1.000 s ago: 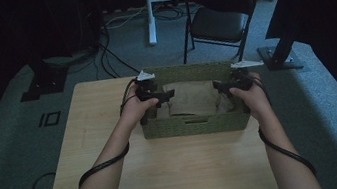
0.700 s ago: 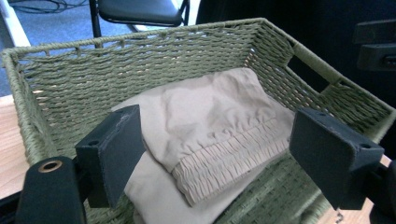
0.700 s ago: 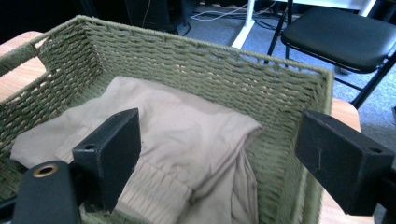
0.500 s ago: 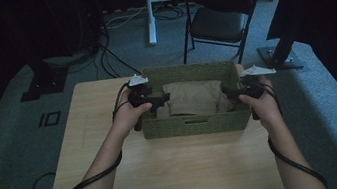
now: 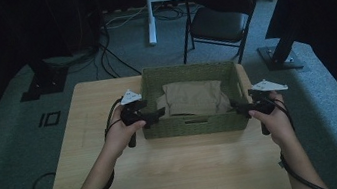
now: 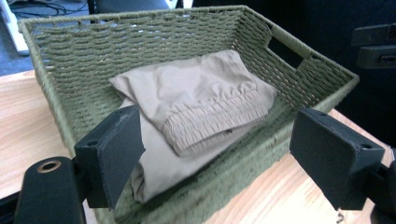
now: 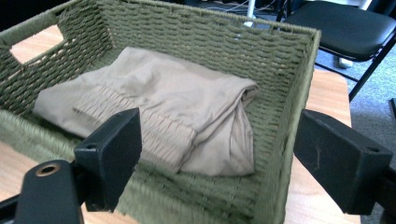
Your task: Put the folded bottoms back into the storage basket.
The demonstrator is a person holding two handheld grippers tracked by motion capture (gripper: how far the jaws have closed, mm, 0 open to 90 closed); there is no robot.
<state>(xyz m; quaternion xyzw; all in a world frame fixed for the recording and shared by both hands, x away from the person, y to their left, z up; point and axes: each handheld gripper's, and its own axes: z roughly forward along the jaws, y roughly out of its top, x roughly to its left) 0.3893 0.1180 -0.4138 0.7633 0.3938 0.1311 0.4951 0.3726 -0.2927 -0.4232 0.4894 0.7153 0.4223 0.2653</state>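
Green woven rectangular basket point(image 5: 194, 125) on the wooden table point(image 5: 168, 170) holds folded beige elastic-waisted fabric point(image 5: 195, 98), flanked by the left gripper point(image 5: 155, 117) and right gripper point(image 5: 237, 110), both jaws spread wide.

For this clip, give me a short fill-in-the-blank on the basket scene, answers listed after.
1. The folded beige garment lies inside the woven green ____.
2. Both the left gripper and the right gripper have their jaws ____.
3. The basket stands on a ____ table.
4. Beyond the table stands a black folding ____.

Missing words: basket; open; wooden; chair
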